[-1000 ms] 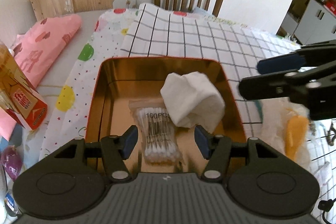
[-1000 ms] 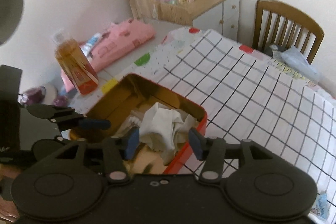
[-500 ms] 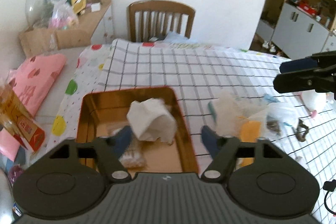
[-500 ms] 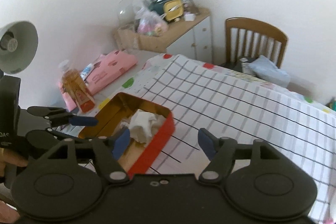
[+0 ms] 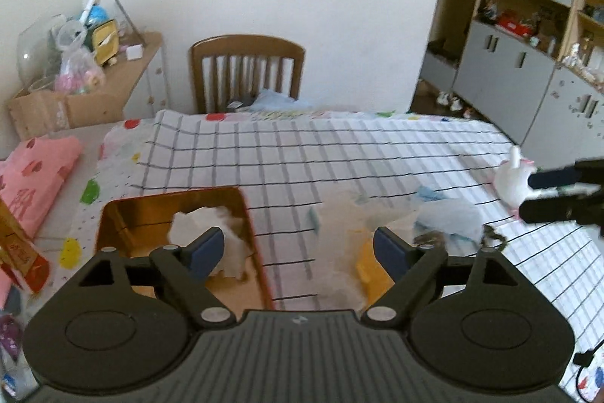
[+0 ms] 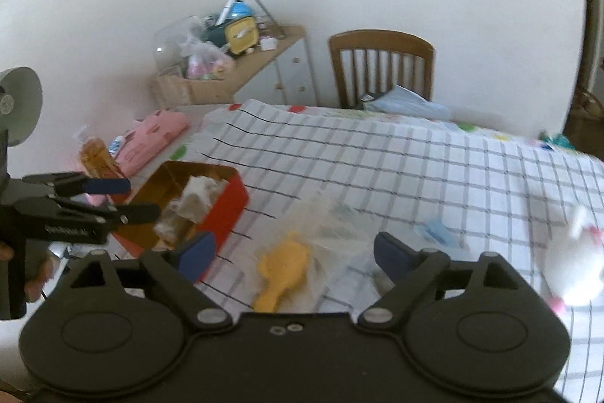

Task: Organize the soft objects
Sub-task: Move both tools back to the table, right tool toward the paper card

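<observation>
I see both my left tool (image 5: 298,248) and right tool (image 6: 294,252) spread wide, empty, above the tabletop (image 5: 339,153); white cloth (image 5: 211,233) lies in the tin (image 5: 151,214).

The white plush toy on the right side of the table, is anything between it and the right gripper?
Nothing visible blocks it. The white plush toy sits on the checked tablecloth, right of the open right gripper. The yellow brush in clear wrap lies between the fingers, off that path.
</observation>
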A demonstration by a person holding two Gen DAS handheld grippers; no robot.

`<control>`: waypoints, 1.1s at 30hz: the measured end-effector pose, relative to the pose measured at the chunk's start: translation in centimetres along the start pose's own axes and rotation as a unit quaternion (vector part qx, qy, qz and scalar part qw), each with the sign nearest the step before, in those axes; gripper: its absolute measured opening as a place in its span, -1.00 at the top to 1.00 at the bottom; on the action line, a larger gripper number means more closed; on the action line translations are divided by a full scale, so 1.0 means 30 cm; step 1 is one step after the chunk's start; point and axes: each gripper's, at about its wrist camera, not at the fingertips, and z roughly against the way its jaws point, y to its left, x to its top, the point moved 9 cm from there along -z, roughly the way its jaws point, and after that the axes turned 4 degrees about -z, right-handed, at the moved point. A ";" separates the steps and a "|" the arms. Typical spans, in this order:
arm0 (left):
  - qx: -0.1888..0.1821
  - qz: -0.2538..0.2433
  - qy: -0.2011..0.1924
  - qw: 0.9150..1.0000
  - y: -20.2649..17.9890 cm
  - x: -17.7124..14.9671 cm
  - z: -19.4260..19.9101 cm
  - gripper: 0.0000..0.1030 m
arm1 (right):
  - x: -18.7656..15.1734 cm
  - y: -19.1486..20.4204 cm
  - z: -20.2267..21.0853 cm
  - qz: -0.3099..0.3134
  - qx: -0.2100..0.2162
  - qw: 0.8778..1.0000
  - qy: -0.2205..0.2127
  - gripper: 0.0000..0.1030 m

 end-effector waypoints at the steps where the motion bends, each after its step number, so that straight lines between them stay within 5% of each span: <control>1: -0.006 0.001 -0.004 1.000 -0.015 0.000 0.002 -0.68 | -0.021 -0.019 0.008 -0.004 -0.006 1.000 -0.001 -0.85; 17: -0.021 -0.020 -0.001 1.000 -0.192 -0.067 -0.094 -0.69 | -0.387 -0.165 -0.028 -0.041 -0.065 0.996 0.054 -0.94; 33: -0.032 -0.039 0.030 0.998 -0.292 -0.131 -0.290 -0.69 | -0.518 -0.210 -0.157 -0.041 -0.081 0.992 0.092 -0.96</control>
